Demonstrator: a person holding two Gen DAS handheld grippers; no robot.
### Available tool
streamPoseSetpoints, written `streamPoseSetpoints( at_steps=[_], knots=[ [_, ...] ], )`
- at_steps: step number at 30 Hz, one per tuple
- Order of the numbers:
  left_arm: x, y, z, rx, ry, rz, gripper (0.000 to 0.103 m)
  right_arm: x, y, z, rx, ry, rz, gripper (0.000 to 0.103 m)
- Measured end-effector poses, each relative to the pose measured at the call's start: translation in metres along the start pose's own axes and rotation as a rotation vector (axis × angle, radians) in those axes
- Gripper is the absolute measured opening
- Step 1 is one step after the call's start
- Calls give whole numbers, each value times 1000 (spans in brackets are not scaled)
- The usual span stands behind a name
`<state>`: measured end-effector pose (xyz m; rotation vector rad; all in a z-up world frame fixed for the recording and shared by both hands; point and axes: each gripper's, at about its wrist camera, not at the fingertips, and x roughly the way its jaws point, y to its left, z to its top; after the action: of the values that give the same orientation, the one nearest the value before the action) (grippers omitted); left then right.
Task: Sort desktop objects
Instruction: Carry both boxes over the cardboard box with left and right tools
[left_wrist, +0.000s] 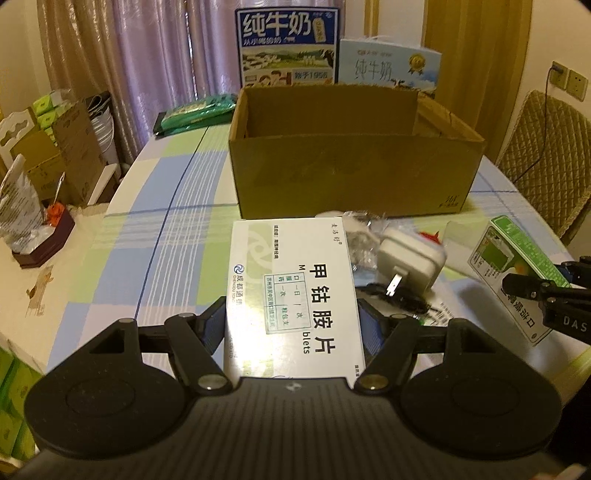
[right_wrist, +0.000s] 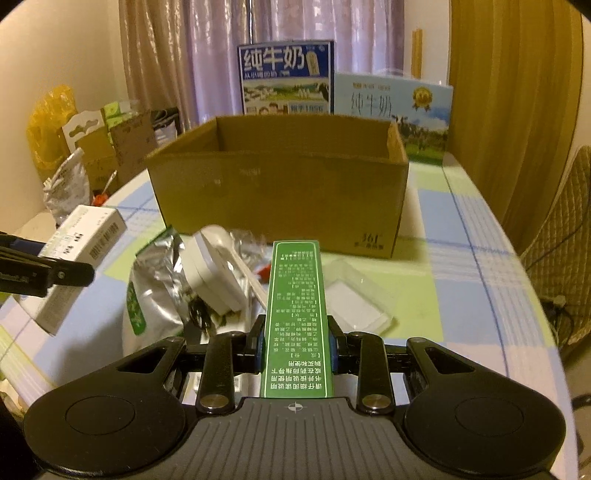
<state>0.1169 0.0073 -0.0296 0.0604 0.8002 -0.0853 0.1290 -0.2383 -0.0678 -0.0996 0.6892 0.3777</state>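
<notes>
**Both grippers loaded, box in front**

Right then: open brown cardboard box (left_wrist: 351, 166) sat on the checked tablecloth (left_wrist: 159, 229), flaps up; what showed of its inside looked bare, floor hidden. Two milk cartons (left_wrist: 288, 48) stood behind it. Left gripper (left_wrist: 293, 325) was clamped wide on a white flat medicine box w/ black print (left_wrist: 291, 291), held lengthwise. Right gripper (right_wrist: 296, 349) pinched narrow on a green slim medicine box (right_wrist: 296, 314) by its sides. Between them on the cloth: white plug charger (right_wrist: 214, 273), silver foil pouch (right_wrist: 155, 291), clear plastic tray (right_wrist: 354, 299).
</notes>
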Motion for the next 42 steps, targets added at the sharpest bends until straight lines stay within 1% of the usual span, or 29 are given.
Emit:
streamPoseSetpoints(
  at_steps=[5, 11, 19, 24, 27, 33, 37, 40, 42],
  knots=[
    [0, -5, 19, 16, -31, -19, 67, -7, -2, 22, -20, -40, -8, 27],
    [4, -10, 51, 43, -79, -27, 67, -4, -8, 57, -36, -92, -15, 27],
    [19, -9, 102, 63, -131, -30, 68, 14, -6, 108, -16, -165, -3, 27],
    [35, -2, 128, 66, -148, -20, 68, 35, -3, 136, -7, -200, 0, 27],
    [50, 6, 139, 56, -135, -24, 68, 50, -8, 149, 8, -203, 8, 27],
    [81, 11, 162, 49, -124, -26, 68, 87, -15, 173, 25, -193, -9, 27],
    [99, 10, 177, 38, -129, -55, 68, 112, -23, 181, 53, -174, -15, 27],
    [111, 7, 183, 28, -125, -80, 68, 128, -27, 183, 83, -160, -23, 27],
    [121, 6, 183, 24, -118, -82, 68, 135, -30, 183, 92, -150, -25, 27]
  ],
)
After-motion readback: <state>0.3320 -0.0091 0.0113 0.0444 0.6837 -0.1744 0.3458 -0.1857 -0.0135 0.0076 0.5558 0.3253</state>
